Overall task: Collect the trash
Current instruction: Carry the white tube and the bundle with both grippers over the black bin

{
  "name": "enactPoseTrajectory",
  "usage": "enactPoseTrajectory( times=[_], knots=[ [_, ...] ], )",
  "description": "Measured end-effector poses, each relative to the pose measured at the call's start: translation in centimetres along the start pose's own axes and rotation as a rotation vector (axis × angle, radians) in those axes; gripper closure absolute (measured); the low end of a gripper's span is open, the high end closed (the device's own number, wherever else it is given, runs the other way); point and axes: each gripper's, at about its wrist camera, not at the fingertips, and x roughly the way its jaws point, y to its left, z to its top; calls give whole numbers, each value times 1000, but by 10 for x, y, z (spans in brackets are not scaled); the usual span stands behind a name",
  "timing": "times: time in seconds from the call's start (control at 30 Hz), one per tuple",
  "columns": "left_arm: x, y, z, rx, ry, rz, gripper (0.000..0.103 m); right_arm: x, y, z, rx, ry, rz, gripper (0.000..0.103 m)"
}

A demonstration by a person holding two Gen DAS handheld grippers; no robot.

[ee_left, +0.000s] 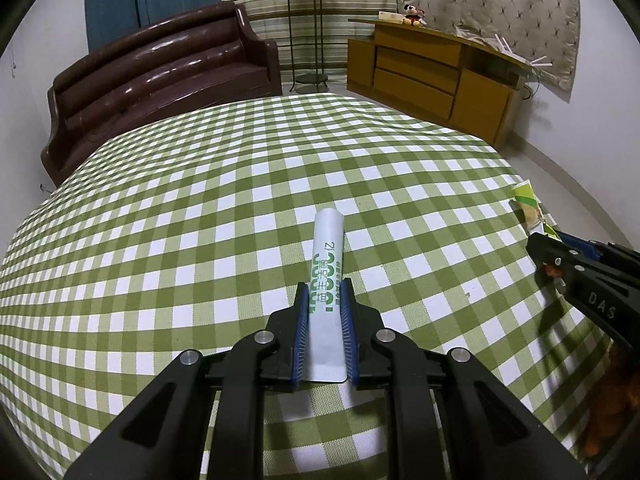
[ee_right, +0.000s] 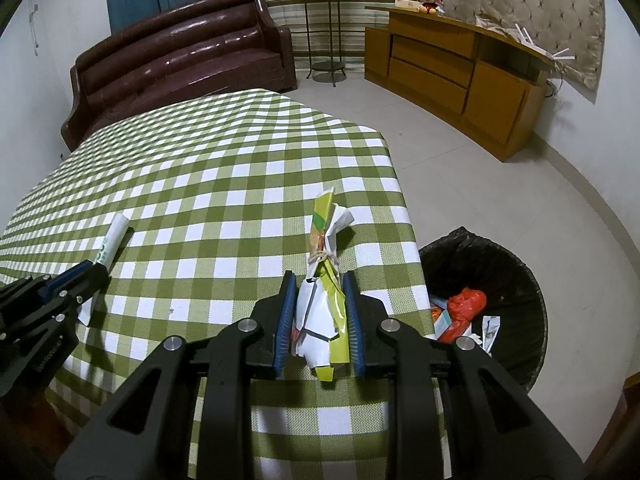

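My left gripper [ee_left: 325, 285] is shut on a white sachet with green print [ee_left: 327, 252], held above the green checked tablecloth [ee_left: 200, 220]. The sachet also shows in the right wrist view [ee_right: 113, 240], with the left gripper [ee_right: 90, 270] at the left edge. My right gripper [ee_right: 319, 280] is shut on a crumpled yellow-green and white wrapper tied with string [ee_right: 325, 276], near the table's right edge. The wrapper also shows in the left wrist view [ee_left: 530, 210], with the right gripper [ee_left: 538, 242]. A black-lined trash bin [ee_right: 516, 280] stands on the floor right of the table, holding red and white trash [ee_right: 466, 306].
A brown leather sofa [ee_left: 160, 80] stands behind the table. A wooden cabinet [ee_left: 432, 76] with a plush toy [ee_left: 412, 14] is at the back right. A plant stand [ee_left: 306, 36] is between them. Pale tiled floor [ee_right: 460, 160] lies right of the table.
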Motion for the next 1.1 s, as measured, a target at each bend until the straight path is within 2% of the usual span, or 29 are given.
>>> enactPoseTrajectory(
  times=[0.27,0.47,0.77,1.1],
  knots=[
    [-6,2,1,-11,-26,4,88,-17,10,-10,-48,-44,-6,82],
    [-26,-10,0,1,-75,-6,88,-46,-4,-17,-27,-95,-12,82],
    [-75,-58,19,52,-242,-76,88,-95,-55,-16,48,-190,-66,82],
    [-92,-123,34,122,-319,-185,88,-118,-106,-23,103,-240,-152,82]
  ],
)
